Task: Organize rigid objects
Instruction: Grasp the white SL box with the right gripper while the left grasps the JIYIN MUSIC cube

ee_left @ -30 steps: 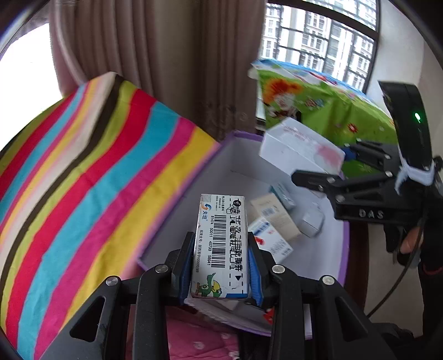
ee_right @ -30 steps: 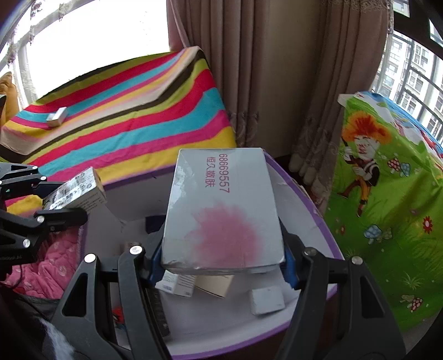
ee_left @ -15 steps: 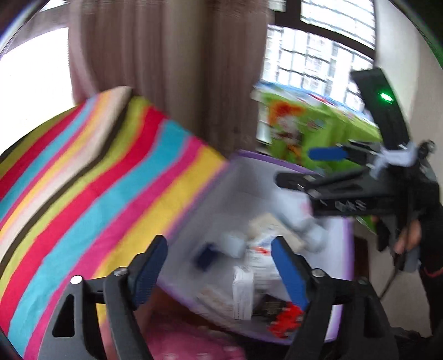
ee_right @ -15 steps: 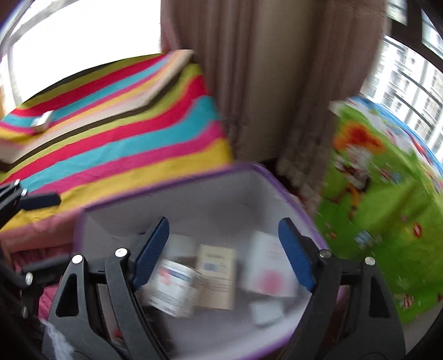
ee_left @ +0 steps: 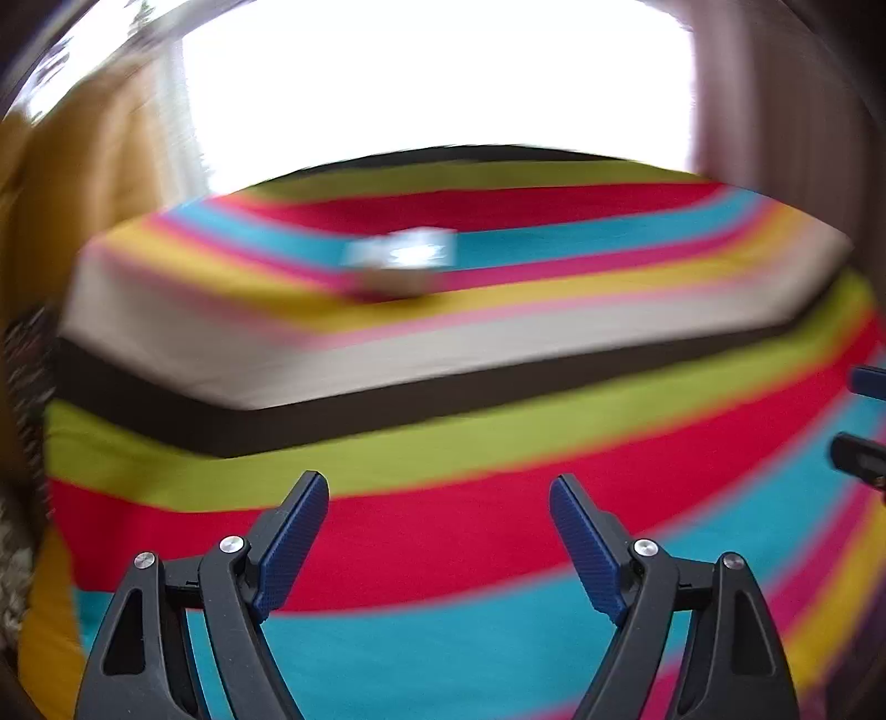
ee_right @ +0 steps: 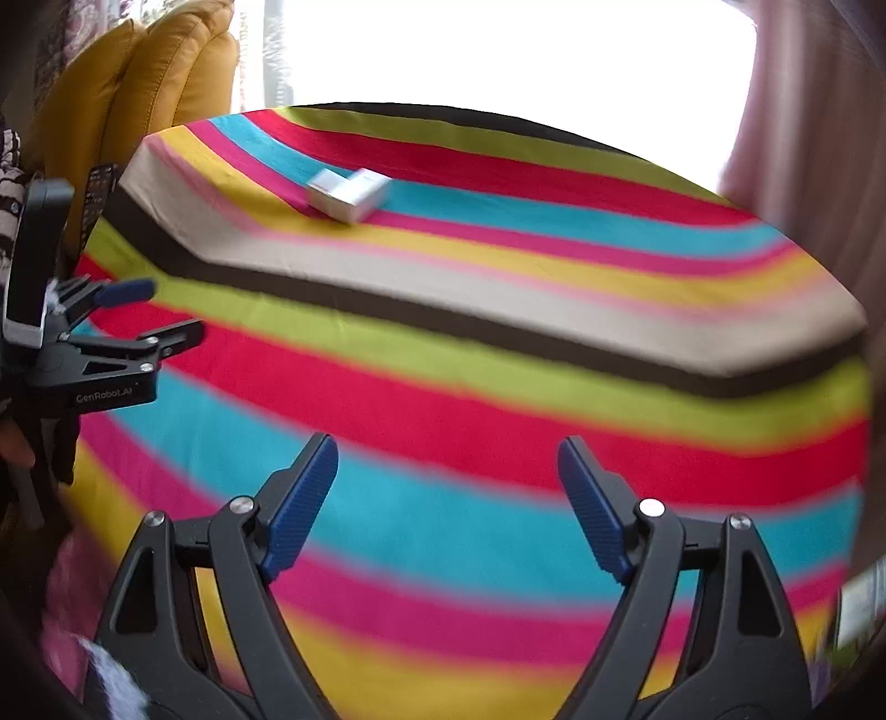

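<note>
A small white box (ee_right: 349, 194) lies far off on the striped bedspread (ee_right: 498, 399); it shows blurred in the left wrist view (ee_left: 404, 255). My left gripper (ee_left: 437, 498) is open and empty above the striped cloth (ee_left: 443, 531). My right gripper (ee_right: 446, 459) is open and empty too. The left gripper also shows at the left edge of the right wrist view (ee_right: 160, 313), and the right gripper's tips show at the right edge of the left wrist view (ee_left: 864, 415). The storage bin is out of view.
A yellow chair (ee_right: 138, 88) stands at the far left beside the bed. A bright window (ee_right: 498, 50) lies behind the bed and a curtain (ee_right: 819, 111) hangs at the right. The bed's edge drops at the brown stripe (ee_right: 443, 321).
Both grippers let go of their boxes over the purple bin, opened, and swung left toward the striped bed. The bin has left both views.
</note>
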### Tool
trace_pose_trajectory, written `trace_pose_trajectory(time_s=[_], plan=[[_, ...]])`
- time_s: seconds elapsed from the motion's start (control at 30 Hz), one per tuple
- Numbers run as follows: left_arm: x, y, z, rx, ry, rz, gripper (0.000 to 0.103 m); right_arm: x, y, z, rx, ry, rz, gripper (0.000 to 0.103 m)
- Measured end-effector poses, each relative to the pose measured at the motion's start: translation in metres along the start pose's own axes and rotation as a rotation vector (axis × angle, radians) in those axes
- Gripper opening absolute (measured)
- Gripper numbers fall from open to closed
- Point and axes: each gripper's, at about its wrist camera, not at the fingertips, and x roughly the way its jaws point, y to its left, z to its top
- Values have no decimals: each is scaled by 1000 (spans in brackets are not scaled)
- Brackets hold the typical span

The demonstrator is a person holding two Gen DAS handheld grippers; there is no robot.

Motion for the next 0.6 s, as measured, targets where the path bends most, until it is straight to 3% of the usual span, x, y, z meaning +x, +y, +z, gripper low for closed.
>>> trace_pose_trajectory(time_s=[0.13,0.33,0.53,0.6], plan=[[32,49,2,-126,41,61,83,71,7,66,66,-5,82,84],[51,76,-6,-242,149,15,84,160,12,159,304,14,183,84],[54,58,-6,-177,190,32,103,240,27,225,509,68,225,84],[53,59,-8,-182,189,25,103,262,31,236,566,94,215,84]])
